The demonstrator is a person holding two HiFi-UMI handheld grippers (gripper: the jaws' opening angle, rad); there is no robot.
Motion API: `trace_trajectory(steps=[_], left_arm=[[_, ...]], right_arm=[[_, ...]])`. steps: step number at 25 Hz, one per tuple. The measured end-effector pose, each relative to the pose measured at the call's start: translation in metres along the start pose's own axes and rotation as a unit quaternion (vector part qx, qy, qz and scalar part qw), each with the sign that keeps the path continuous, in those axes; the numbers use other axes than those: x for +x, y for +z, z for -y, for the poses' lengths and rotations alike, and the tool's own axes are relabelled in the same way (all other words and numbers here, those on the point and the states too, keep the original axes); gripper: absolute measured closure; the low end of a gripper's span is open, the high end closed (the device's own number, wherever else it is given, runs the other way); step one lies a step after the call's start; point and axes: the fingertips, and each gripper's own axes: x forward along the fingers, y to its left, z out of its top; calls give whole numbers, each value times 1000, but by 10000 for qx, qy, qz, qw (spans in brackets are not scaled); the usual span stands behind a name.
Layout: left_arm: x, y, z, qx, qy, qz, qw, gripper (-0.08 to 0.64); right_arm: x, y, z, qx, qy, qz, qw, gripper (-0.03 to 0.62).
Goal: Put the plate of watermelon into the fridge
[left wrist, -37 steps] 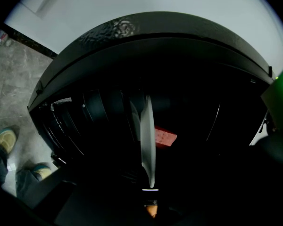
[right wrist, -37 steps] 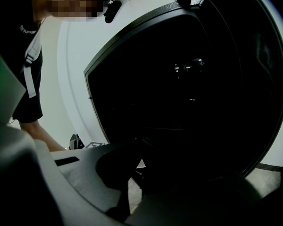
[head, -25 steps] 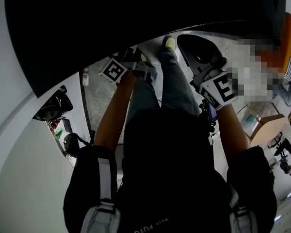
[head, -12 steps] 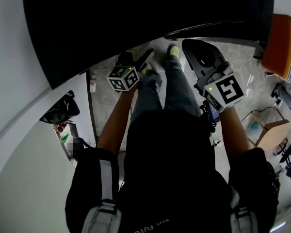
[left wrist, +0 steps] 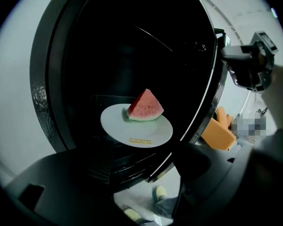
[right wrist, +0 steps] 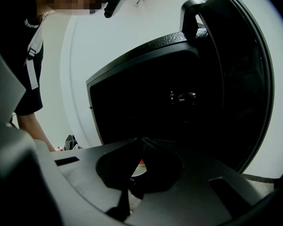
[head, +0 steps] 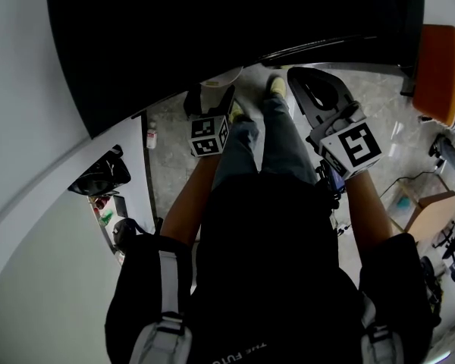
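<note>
- The plate (left wrist: 132, 126), white and round, is seen lying flat on a dark shelf (left wrist: 101, 100) inside the open fridge (left wrist: 132, 46), towards the shelf's front edge.
- A single wedge of watermelon (left wrist: 145, 106) is carried on the plate, near its rear rim, with the red flesh turned outward and the rind down.
- The rest of the fridge interior is left in darkness, and what else it contains cannot be made out.
- The left gripper (left wrist: 151, 178) is held before the fridge opening, lower than the plate and apart from it.
- Its jaws are spread wide and are closing a little; nothing is caught between them, and only the grey floor (left wrist: 141, 204) and a pale yellow shoe (left wrist: 159, 192) are seen through the gap.
- The right gripper (right wrist: 140, 142) is kept with its jaws brought together at the tips, and nothing is gripped by them.
- Through the hole behind those tips a sliver of red and white is glimpsed.
- In the head view both grippers are held out in front of the person's body, well apart from each other, the left one nearer the black front of the fridge.
- An orange seat (head: 440, 59) is seen at the far right of the head view, well away from the fridge.
</note>
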Motion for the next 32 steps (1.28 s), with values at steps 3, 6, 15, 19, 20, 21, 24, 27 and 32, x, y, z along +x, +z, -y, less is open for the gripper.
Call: trace_trajectory(steps=[3,6,15,19,20,21,24,27,32], left_arm=[[3,5,-2,120,122,-3,9999,195],[5,7,-2,121,188,-51,9997,207],[16,25,-22,-142,844,-265,9960,552],[18,30,-25,-153,798,-377,9960,552],[14,30,-24,-129,766,-378,9963,552],[9,29,-23,-104,733,-378,9965,552],[-6,28,-15,-83,541,-348,9979,552],[-28,35,-4,-87,324,-188,9993,552],[-80,73,25,-155,-261,456,9985,552]], right_arm=[[-2,-2,2,23,-1,-72,10000,584],[-3,-4,3,28,-12,-110,9999,584],[-4,-8,-3,46,-5,-197,9998,584],[-4,3,-2,-26,-68,22,10000,584],[-7,2,-3,-34,-68,-37,10000,584],[-11,0,-4,-39,-64,-115,9999,584],[-23,5,-5,-77,-128,-93,9998,584],[-32,15,-9,-107,-148,86,9998,584],[-50,33,-17,-226,-152,350,9990,584]])
